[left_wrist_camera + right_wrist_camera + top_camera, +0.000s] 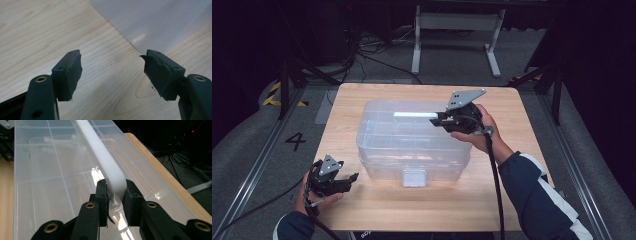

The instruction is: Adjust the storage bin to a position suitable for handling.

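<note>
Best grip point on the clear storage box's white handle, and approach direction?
Grip the white handle at its rounded end, as the right gripper does now: jaws closed on its two flat sides, approaching along the bar's length from the right end of the clear storage box. The bar is narrow and stands raised above the lid, so it fits between the jaws. The left gripper is open above the table.

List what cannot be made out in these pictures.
- Box contents: high view, frosted lid blurs them.
- Latch state: high view, too small.
- Handle far end: right gripper view, cut by top edge.
- Most of the box: left gripper view, cut by the frame.
</note>
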The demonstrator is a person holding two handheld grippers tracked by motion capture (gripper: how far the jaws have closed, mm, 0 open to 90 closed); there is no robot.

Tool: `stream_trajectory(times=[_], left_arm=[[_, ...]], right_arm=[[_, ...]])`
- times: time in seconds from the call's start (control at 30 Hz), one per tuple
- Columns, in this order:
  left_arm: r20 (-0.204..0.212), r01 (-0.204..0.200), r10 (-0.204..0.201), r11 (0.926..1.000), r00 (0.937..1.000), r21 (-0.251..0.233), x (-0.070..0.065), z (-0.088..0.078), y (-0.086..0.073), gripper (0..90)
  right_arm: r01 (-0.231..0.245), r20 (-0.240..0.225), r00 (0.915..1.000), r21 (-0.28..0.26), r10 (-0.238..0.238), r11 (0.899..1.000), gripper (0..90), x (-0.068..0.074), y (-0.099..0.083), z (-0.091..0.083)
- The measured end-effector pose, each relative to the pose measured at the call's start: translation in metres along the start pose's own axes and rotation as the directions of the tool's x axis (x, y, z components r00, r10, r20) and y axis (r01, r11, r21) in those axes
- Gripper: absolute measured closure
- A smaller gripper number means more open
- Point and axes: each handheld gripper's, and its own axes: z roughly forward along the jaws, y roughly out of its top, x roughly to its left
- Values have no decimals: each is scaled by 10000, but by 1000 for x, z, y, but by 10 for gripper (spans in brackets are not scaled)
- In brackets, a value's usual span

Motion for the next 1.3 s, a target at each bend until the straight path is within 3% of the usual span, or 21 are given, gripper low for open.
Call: stream_trajectory(times=[0.2,0.43,0.8,1.3], left_arm=[[-179,-125,114,9981,9998,-601,-4,-11,10,312],[39,30,-25,9924,10000,-1233,-8,-21,23,301],[213,325,-293,9847,9993,-1713,-12,-29,35,295],[410,648,-572,9738,9975,-2181,-14,-25,50,339]], right_arm=[[-47,-17,10000,67,47,10000,762,-1,2,0],[-80,74,9999,91,79,9999,753,-4,7,-1],[12,470,9989,92,-16,10000,740,-7,16,-1],[56,575,9983,227,-69,9997,730,-10,21,-2]])
